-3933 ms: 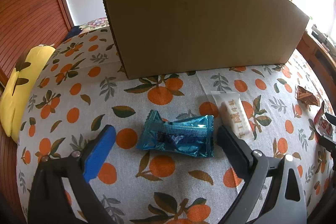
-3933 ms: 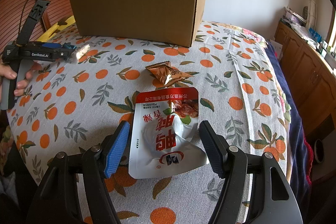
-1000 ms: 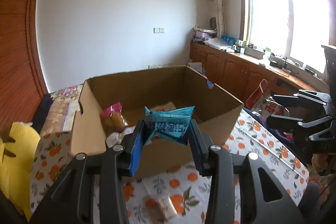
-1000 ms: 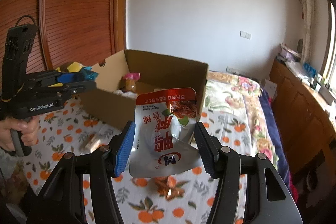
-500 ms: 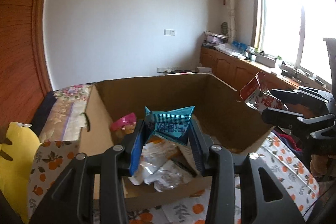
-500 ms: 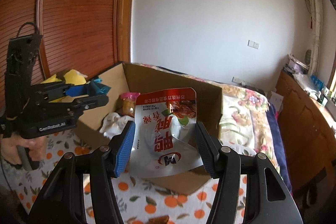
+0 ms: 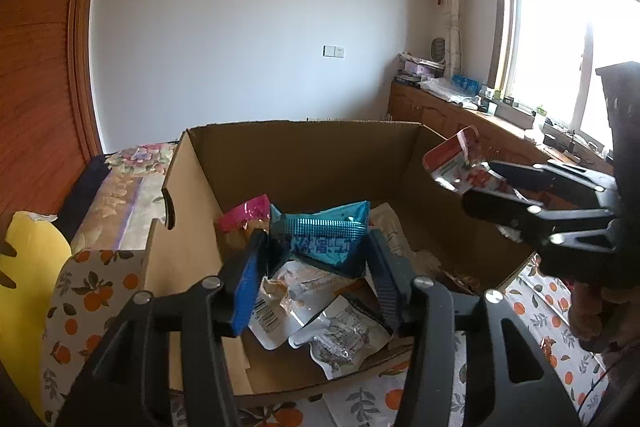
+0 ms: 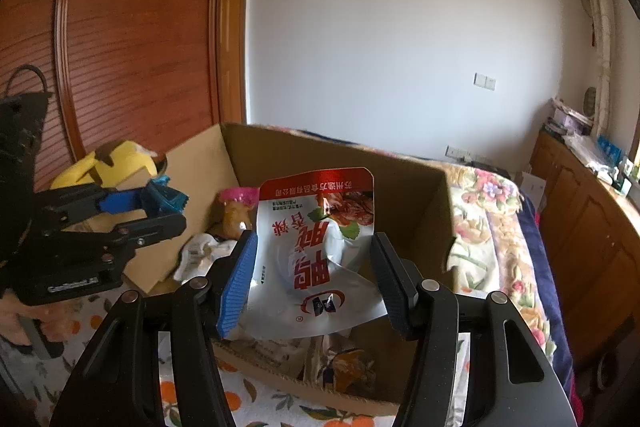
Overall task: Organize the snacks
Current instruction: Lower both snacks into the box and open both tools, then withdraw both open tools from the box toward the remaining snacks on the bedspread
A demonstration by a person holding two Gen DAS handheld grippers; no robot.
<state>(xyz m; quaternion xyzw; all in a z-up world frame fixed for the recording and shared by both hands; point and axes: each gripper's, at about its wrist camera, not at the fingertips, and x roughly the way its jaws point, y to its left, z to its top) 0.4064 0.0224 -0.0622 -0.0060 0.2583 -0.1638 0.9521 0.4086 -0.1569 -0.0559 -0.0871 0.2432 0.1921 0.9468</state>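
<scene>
My left gripper (image 7: pixel 316 267) is shut on a teal snack packet (image 7: pixel 324 239) and holds it above the open cardboard box (image 7: pixel 304 155). My right gripper (image 8: pixel 314 275) is shut on a white and red snack pouch (image 8: pixel 316 255), also held over the box (image 8: pixel 424 211). In the left wrist view the right gripper (image 7: pixel 476 183) with its pouch (image 7: pixel 456 163) reaches in over the box's right wall. In the right wrist view the left gripper (image 8: pixel 168 207) holds the teal packet (image 8: pixel 166 195) over the left wall. Several snack packets (image 7: pixel 320 323) lie inside the box.
The box stands on an orange-print tablecloth (image 7: pixel 80 299). A yellow plush toy (image 7: pixel 28 267) lies at the left. A pink-topped packet (image 7: pixel 244 215) stands in the box's back left. A wooden cabinet (image 8: pixel 588 223) runs along the right wall under a window (image 7: pixel 560 47).
Both grippers have moved closer over the box with their packets still held. The box interior now fills more of both views.
</scene>
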